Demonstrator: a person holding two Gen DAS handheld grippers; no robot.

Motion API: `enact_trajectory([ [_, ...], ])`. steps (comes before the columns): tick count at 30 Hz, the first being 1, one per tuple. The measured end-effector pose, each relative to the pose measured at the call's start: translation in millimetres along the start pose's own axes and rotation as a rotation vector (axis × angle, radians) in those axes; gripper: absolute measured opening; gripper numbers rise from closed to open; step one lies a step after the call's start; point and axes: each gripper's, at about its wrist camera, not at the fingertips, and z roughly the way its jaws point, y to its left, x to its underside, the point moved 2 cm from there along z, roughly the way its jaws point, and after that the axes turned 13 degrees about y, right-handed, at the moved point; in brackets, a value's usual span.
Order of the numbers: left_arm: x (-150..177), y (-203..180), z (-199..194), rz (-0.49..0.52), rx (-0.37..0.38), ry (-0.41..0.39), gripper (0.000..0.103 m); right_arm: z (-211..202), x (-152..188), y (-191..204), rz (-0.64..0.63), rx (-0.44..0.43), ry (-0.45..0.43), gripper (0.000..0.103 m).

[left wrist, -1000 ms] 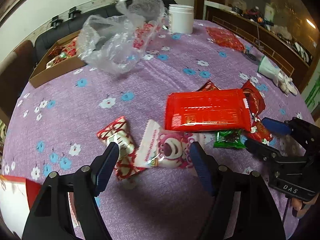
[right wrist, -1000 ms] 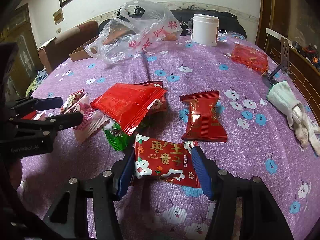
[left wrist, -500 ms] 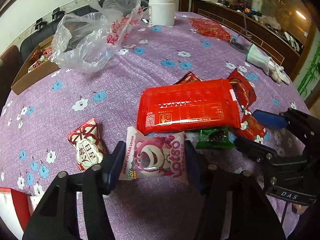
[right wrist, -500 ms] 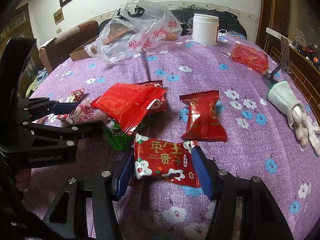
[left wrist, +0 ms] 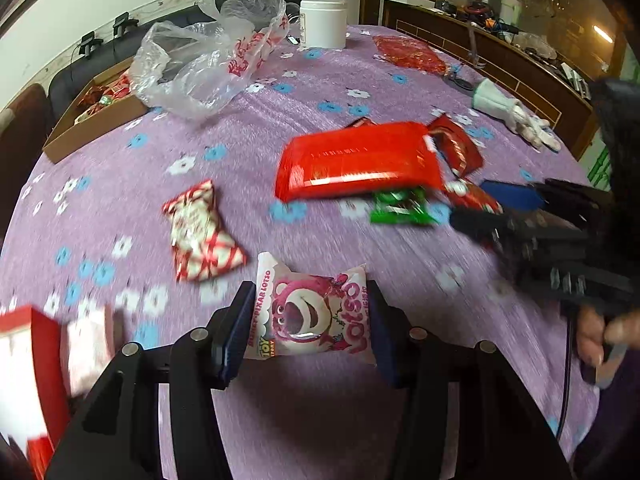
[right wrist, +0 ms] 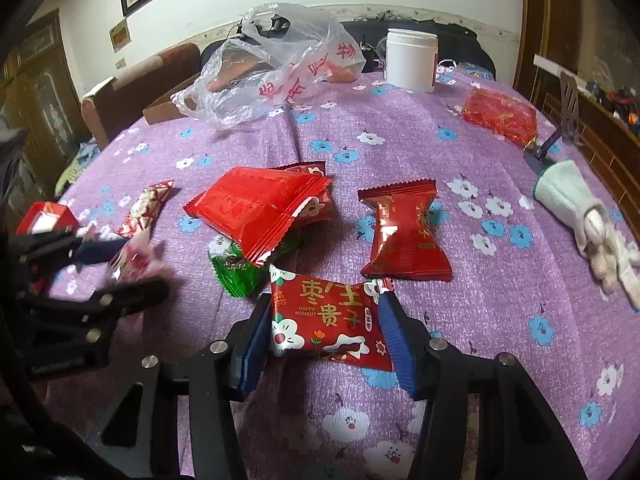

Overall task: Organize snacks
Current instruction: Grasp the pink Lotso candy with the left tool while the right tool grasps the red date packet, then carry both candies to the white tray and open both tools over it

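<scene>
Grippers both clamped: left [left wrist: 308,320] w/ pink Lotso packet [left wrist: 310,314], right [right wrist: 326,330] w/ red packet [right wrist: 330,320].

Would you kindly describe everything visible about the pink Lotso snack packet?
The pink Lotso snack packet is a small, puffy pillow pack of glossy film, white at its crimped ends, printed with a pink bear face, "LOTSO" lettering and a Toy Story logo. It sits crosswise between the left gripper's blue pads, which press both ends after closing in. It looks lifted off the purple flowered tablecloth, near a red-and-white candy packet, touching nothing else.
</scene>
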Motion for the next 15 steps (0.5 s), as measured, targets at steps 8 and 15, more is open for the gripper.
enact_trajectory([
  [8, 45, 1, -34, -0.005, 0.019, -0.022, 0.051, -15, 12, -12, 0.107, -0.158, 0.036, 0.043],
  [15, 87, 19, -51, -0.077, 0.056, -0.021, 0.051, -22, 27, -8, 0.216, -0.412, 0.097, 0.041],
])
